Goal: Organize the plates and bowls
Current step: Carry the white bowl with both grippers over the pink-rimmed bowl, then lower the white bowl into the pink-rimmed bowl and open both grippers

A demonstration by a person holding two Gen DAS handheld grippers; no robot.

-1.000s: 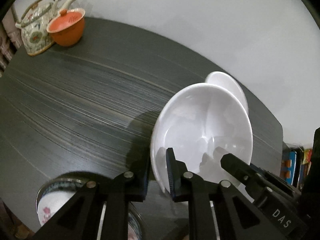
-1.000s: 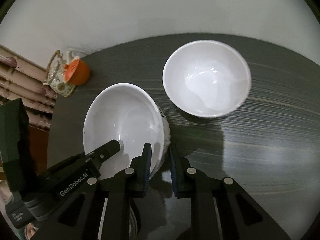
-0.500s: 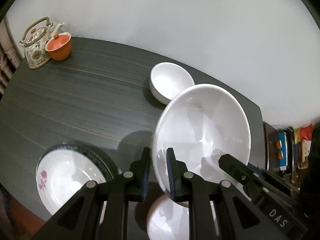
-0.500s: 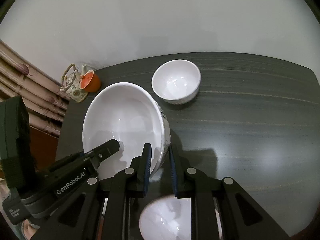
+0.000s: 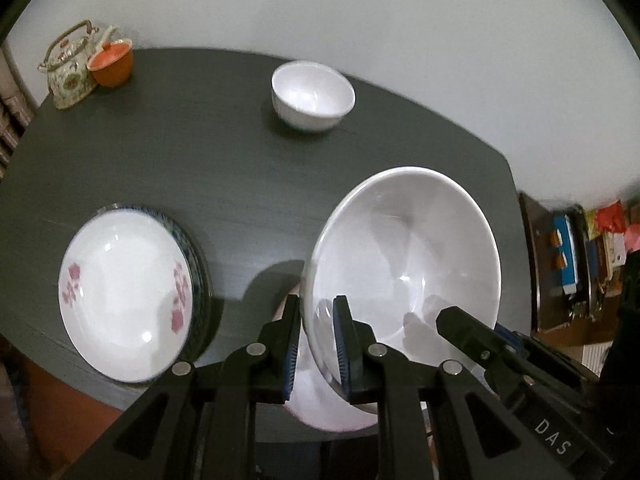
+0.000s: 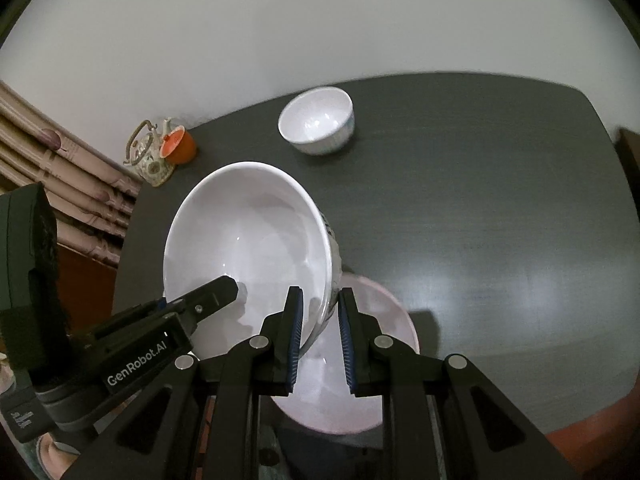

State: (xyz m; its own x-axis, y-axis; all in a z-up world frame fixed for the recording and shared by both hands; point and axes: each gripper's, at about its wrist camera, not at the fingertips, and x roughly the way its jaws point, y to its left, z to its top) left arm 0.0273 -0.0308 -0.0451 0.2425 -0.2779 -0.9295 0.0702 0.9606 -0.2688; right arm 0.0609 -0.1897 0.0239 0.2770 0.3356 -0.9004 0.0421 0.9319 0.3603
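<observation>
we grip the large white bowl (image 5: 404, 264) by opposite rims, left claw (image 5: 316, 340) and right claw (image 6: 320, 332) both clamped; pale bowl (image 6: 360, 392) beneath on worktop (image 6: 480, 200).

- The large white bowl (image 5: 404, 264) is tilted and raised above the desk (image 5: 224, 168), with its rim gripped at two sides.
- A small white bowl (image 5: 313, 96) stands upright at the far side.
- A flowered plate (image 5: 120, 300) lies on a blue-rimmed plate (image 5: 197, 256).
- A pale plate (image 6: 360, 380) lies below the raised bowl.
</observation>
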